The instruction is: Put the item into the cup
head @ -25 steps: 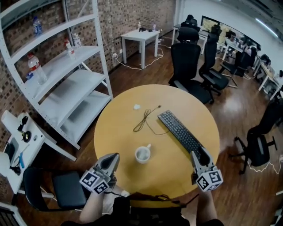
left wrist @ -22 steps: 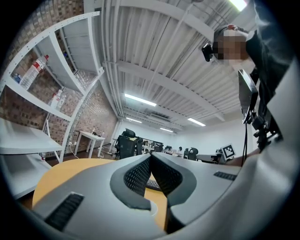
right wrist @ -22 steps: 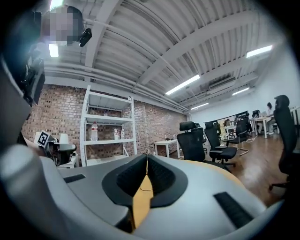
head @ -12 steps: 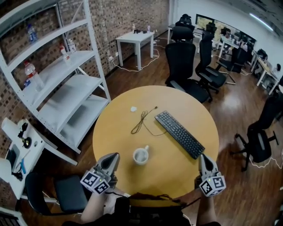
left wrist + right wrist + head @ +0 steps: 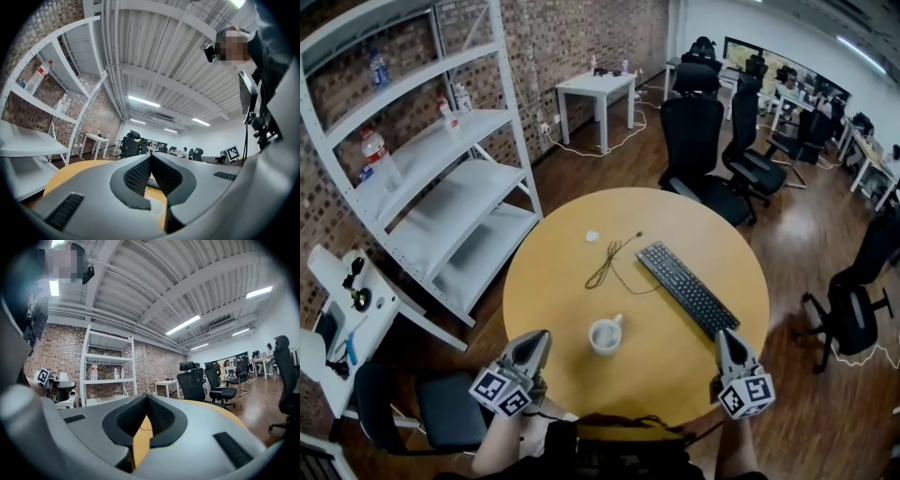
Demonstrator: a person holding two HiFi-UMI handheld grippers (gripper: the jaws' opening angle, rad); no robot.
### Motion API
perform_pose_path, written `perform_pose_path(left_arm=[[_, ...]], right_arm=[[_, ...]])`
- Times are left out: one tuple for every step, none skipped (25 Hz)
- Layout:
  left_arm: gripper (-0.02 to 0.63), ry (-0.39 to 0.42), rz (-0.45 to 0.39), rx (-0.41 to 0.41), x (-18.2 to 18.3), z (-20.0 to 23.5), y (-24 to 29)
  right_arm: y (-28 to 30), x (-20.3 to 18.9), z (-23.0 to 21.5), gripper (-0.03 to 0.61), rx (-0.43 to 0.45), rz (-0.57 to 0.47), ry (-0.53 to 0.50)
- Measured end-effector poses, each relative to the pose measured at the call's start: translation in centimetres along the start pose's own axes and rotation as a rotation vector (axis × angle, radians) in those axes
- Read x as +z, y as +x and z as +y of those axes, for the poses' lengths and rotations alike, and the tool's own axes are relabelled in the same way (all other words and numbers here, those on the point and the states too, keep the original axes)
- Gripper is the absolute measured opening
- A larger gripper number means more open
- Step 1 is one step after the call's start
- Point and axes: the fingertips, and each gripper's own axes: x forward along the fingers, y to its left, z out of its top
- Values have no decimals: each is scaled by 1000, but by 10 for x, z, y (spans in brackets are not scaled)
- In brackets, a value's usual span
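A white cup (image 5: 605,335) with a handle stands on the round yellow table (image 5: 572,300), near its front. A small white item (image 5: 592,236) lies at the table's far left, well away from both grippers. My left gripper (image 5: 541,336) hovers at the table's front left edge, a short way left of the cup, jaws shut and empty. In the left gripper view the tips (image 5: 150,157) meet and the cup's rim (image 5: 156,209) shows below them. My right gripper (image 5: 722,334) is at the front right edge, shut on nothing, its tips (image 5: 146,397) touching.
A black keyboard (image 5: 692,289) lies slanted on the table's right half, its near end just ahead of the right gripper. A thin black cable (image 5: 609,259) loops beside it. White shelving (image 5: 441,187) stands to the left, and black office chairs (image 5: 698,141) are beyond the table.
The right gripper's jaws have closed and it has drawn back from the keyboard's near end toward the table edge. The left gripper has barely moved.
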Motion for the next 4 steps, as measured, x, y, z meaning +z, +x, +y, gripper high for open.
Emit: perform_pose_path(left_arm=[[-5,-1,1,1,0,1,-1],[-5,-1,1,3,-1,2,-2],[-5,-2,2,4,-1,2,-3],[-5,-3,2,5,-1,3,-4]], right_arm=[[1,0,1,9,0,0,-2],[1,0,2,9,0,0,-3],[2,0,3,9,0,0,-3],[2,1,3,9,-1,-1,-4]])
